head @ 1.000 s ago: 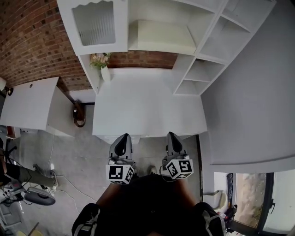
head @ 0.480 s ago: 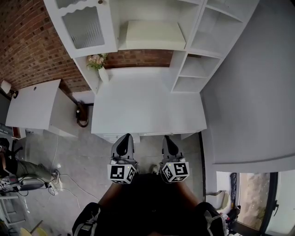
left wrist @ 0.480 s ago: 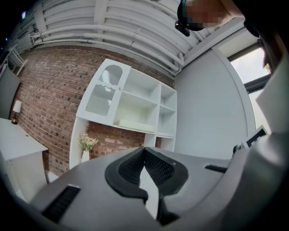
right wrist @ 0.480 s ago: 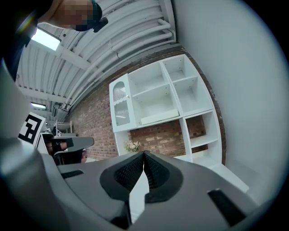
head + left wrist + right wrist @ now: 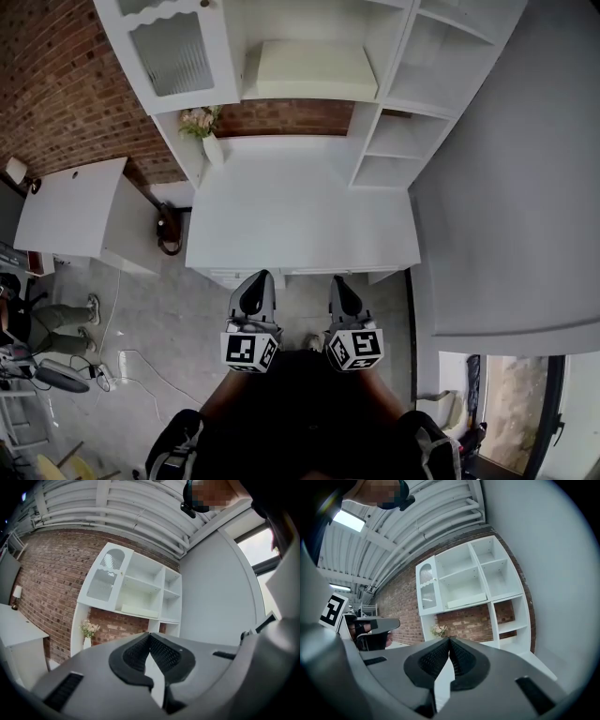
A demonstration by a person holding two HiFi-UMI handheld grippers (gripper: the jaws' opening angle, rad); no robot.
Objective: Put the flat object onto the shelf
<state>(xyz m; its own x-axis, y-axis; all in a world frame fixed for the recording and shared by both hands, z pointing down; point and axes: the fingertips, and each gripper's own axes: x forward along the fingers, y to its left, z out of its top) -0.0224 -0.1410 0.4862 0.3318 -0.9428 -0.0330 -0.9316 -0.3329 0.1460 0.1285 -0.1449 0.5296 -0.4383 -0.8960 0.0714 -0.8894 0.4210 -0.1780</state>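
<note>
The white shelf point(image 5: 398, 112) holds the flat object point(image 5: 314, 70), a pale slab lying flat in the wide middle compartment beside a glass-fronted door point(image 5: 173, 52) (what is behind the ribbed glass cannot be made out). A vase point(image 5: 215, 150) with flowers point(image 5: 199, 122) stands at the back left of the desk point(image 5: 300, 216). The left tool point(image 5: 260, 278) and right tool point(image 5: 337, 282) are both clenched on nothing, short of the desk edge, now slightly closer together than a second ago.
</note>
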